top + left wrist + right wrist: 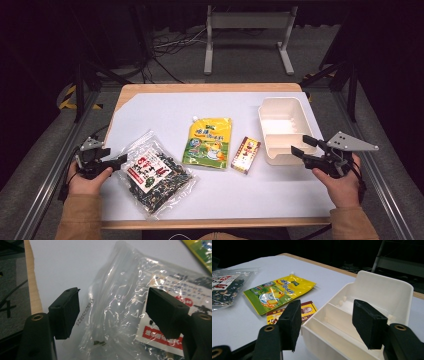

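While both tongs stand wide and empty, the left tongs (116,161) sit just beside the clear snack bag (155,173), which lies directly ahead on the table (165,107) with its long axis diagonal, and the right tongs (301,148) face the white tray (281,129)

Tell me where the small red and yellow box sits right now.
In the high view the small red and yellow box lies mid-table, between the yellow-green pouch and the white tray.
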`<action>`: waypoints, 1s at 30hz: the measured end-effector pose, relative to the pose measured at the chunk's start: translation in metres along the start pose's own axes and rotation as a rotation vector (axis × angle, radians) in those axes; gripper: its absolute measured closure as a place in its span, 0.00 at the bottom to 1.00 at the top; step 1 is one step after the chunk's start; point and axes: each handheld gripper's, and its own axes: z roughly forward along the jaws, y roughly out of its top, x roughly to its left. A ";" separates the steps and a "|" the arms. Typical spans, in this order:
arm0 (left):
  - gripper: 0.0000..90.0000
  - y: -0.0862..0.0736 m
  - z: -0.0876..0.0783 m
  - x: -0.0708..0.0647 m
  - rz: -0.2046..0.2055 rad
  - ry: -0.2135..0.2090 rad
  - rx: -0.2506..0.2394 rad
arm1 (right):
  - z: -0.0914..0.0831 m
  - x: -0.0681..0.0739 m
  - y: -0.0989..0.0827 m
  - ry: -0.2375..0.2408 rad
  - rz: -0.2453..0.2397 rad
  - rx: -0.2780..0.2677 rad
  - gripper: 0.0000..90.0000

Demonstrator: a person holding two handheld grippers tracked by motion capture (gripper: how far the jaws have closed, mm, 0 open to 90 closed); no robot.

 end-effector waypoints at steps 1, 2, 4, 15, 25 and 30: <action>0.30 -0.001 0.002 0.001 -0.001 0.001 0.012 | 0.000 0.000 0.000 0.001 -0.002 -0.001 0.45; 0.30 -0.002 0.003 0.002 -0.002 0.000 0.023 | 0.001 0.000 0.000 0.003 -0.002 0.000 0.45; 0.28 -0.003 0.006 0.005 -0.006 0.001 0.046 | 0.002 0.000 0.000 0.003 -0.002 0.003 0.45; 0.30 -0.009 0.015 0.012 -0.044 -0.007 0.114 | 0.003 0.001 -0.001 0.010 -0.002 0.012 0.44; 0.64 -0.008 0.017 0.002 0.019 -0.029 0.137 | 0.003 0.002 0.000 0.015 0.006 0.013 0.43; 0.83 -0.008 0.015 0.002 0.007 -0.044 0.142 | 0.002 0.002 0.000 0.019 0.008 0.011 0.44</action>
